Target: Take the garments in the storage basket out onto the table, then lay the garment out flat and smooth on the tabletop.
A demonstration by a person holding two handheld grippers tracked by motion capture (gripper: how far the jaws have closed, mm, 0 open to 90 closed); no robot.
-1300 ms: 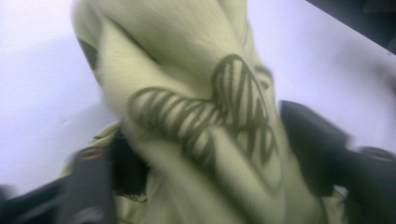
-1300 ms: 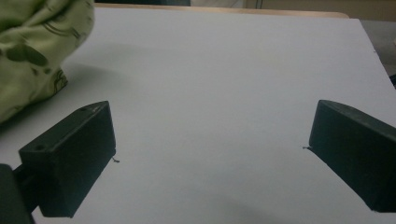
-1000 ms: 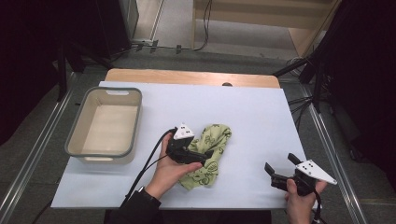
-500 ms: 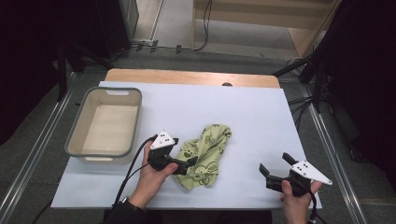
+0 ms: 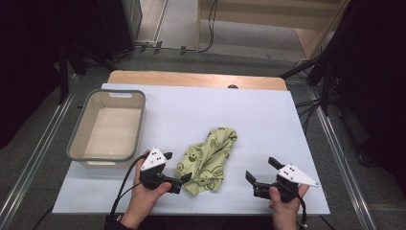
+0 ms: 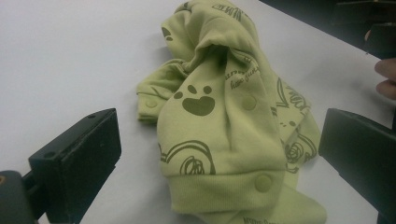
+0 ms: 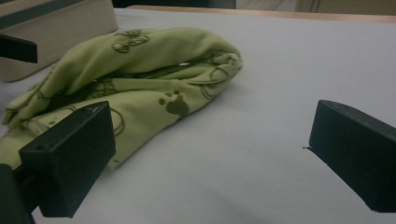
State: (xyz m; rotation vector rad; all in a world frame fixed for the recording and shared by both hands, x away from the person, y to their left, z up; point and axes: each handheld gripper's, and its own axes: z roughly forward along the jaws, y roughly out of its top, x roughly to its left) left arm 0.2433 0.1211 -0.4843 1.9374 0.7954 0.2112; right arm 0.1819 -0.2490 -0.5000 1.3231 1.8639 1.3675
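A crumpled light-green baby garment (image 5: 208, 158) with dark paw and doodle prints lies on the white table sheet (image 5: 191, 110), near its front middle. My left gripper (image 5: 177, 166) sits just left of it, open. Its jaws have just been opening and grip nothing. In the left gripper view the garment (image 6: 210, 116) lies ahead of the left gripper (image 6: 219, 140), between its wide-spread jaws and untouched. My right gripper (image 5: 261, 168) is to the garment's right, open and apart from it. In the right gripper view the garment (image 7: 140, 70) is ahead and left of the right gripper (image 7: 224, 140).
A grey-rimmed beige plastic basin (image 5: 76, 139) stands on the sheet's left side, with nothing in it. Its wall (image 7: 60, 28) shows behind the garment in the right gripper view. A wooden tabletop edge (image 5: 191, 79) runs along the back. Dark stands flank the table.
My left gripper has drawn back off the garment, to the left and toward the near edge. The garment has settled flatter. My right gripper has slid left toward the garment.
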